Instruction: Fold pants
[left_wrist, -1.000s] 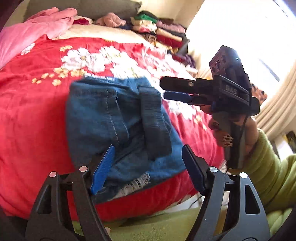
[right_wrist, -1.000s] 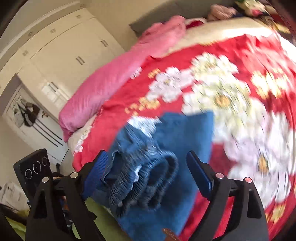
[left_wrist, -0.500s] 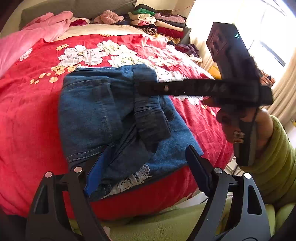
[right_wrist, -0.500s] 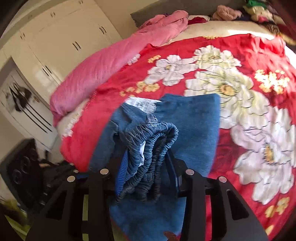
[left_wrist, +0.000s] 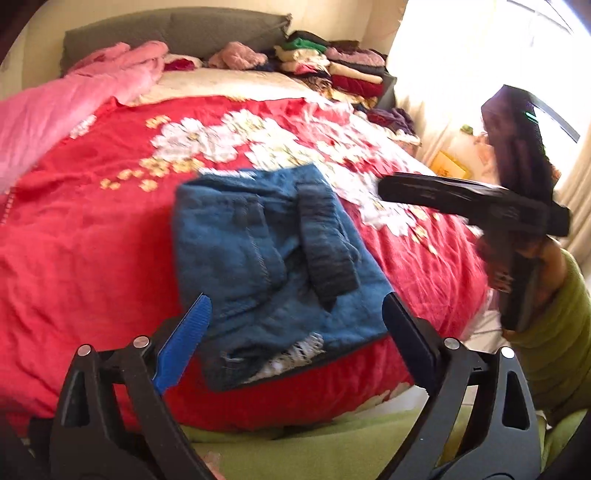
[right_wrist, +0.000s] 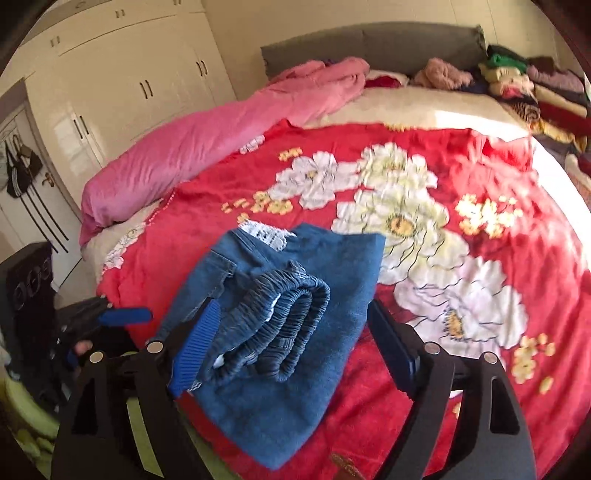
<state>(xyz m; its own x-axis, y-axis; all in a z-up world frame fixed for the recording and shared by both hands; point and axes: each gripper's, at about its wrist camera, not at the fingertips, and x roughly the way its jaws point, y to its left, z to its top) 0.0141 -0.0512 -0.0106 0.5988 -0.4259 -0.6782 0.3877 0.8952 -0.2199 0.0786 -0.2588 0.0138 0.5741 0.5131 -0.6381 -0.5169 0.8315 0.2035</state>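
Folded denim pants (left_wrist: 273, 258) are lying on a red floral blanket (left_wrist: 74, 258). Left gripper (left_wrist: 295, 332) and right gripper (right_wrist: 295, 332) are both hovering wide open, gripping nothing.

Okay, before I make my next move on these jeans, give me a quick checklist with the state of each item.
1. Left gripper open, empty: ok.
2. Right gripper open, waistband between its fingers unclamped: ok.
3. Jeans resting on the red floral blanket: ok.
4. Fold compact and flat: not ok, waistband bunched on top, lace hem sticking out.
5. Jeans clear of the bed edge: not ok, near end overhangs.
6. Layers underneath aligned: cannot tell.
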